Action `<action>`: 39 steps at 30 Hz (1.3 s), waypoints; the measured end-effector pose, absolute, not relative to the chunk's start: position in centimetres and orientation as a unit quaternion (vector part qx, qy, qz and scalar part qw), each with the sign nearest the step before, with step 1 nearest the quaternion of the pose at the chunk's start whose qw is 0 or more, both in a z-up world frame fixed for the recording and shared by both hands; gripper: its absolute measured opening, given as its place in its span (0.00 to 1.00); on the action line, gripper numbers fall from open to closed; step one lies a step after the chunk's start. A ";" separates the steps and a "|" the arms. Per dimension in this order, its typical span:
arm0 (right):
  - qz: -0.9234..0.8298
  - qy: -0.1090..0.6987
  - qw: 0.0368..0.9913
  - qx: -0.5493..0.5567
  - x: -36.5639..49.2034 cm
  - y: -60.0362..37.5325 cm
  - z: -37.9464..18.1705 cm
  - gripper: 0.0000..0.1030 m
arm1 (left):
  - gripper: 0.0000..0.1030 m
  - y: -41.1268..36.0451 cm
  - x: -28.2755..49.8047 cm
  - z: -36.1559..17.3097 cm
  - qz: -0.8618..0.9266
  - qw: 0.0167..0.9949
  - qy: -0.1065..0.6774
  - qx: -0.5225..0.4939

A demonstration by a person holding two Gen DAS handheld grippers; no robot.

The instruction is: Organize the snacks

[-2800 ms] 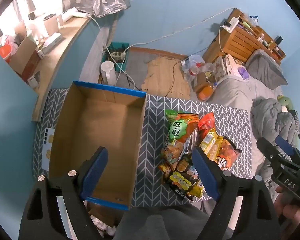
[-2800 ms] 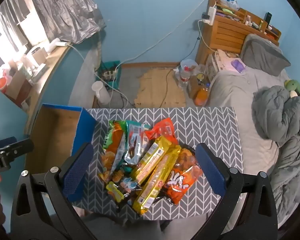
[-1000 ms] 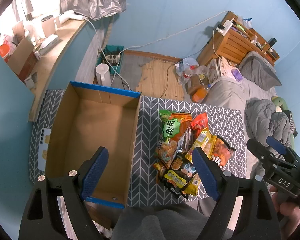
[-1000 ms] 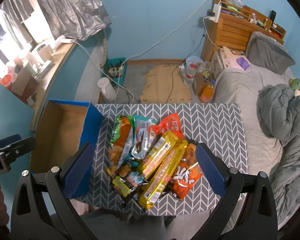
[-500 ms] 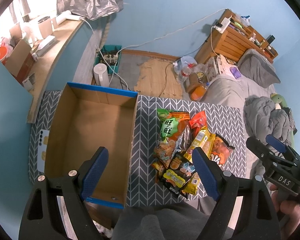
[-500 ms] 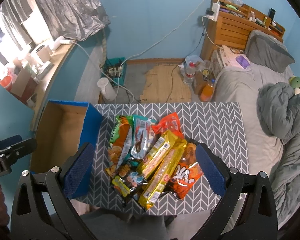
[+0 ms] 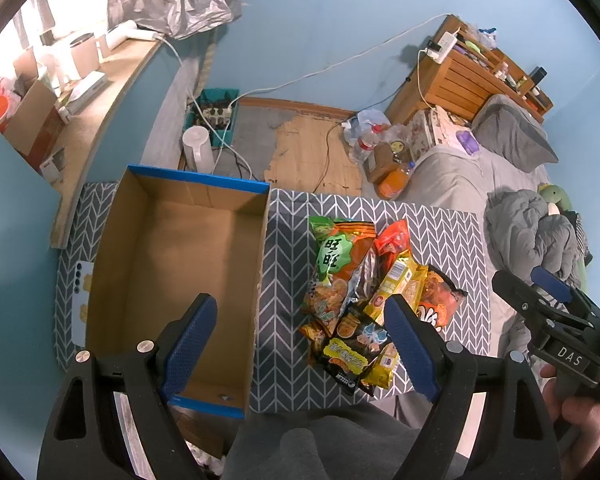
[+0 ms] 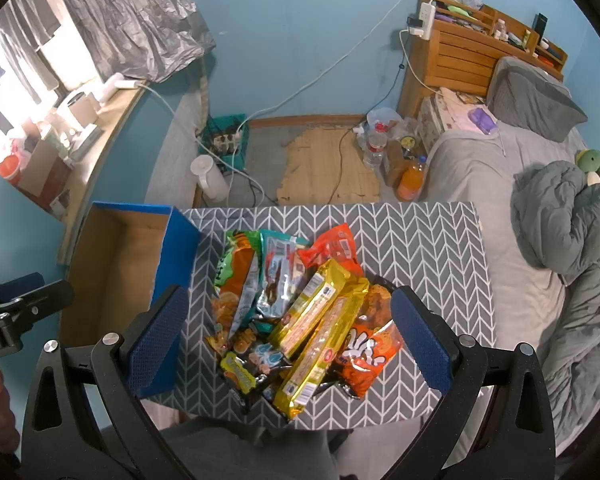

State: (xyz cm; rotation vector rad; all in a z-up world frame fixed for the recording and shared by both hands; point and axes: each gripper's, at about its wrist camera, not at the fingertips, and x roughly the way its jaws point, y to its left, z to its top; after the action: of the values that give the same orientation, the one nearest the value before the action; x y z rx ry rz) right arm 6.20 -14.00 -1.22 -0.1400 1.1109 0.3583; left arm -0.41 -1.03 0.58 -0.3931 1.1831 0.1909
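A pile of snack packets (image 7: 364,292) lies on the chevron-patterned table (image 7: 452,236), right of an empty cardboard box with blue edges (image 7: 172,264). The pile (image 8: 300,312) holds a green-orange bag (image 7: 336,256), long yellow packs (image 8: 320,320), an orange bag (image 8: 364,356) and a black-yellow packet (image 7: 348,356). My left gripper (image 7: 300,340) is open and empty, high above the box's right wall. My right gripper (image 8: 288,344) is open and empty, high above the pile. The box shows at left in the right wrist view (image 8: 116,264).
A phone (image 7: 80,300) lies on the table left of the box. A wooden window ledge (image 7: 96,96) with clutter runs at left. Beyond the table are a white jug (image 7: 198,148), cables, bottles (image 8: 412,180) and a grey bed (image 8: 500,200).
Both grippers have drifted slightly; the views shift a little. Box and snacks stay in place. Both grippers stay open.
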 end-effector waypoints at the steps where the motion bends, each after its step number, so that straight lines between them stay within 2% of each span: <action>1: 0.169 0.524 0.832 -0.066 6.2 -14.0 -1.2 0.97 | 0.84 -1.0 -0.4 0.6 0.089 0.807 0.553 -0.184; 25: 0.140 0.529 0.835 -0.063 7.2 -16.7 -1.6 0.97 | 0.84 -2.2 0.8 -0.1 0.076 0.808 0.559 -0.171; 39: 0.091 0.553 0.828 -0.024 9.2 -24.0 -4.5 0.97 | 0.84 -3.2 4.7 -5.3 0.061 0.789 0.594 -0.146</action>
State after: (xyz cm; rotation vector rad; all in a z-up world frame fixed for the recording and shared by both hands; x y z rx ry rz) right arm 9.23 -24.05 -4.52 -0.0504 1.1735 0.1933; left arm 4.71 -3.18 -5.34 -0.3135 1.2802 0.1315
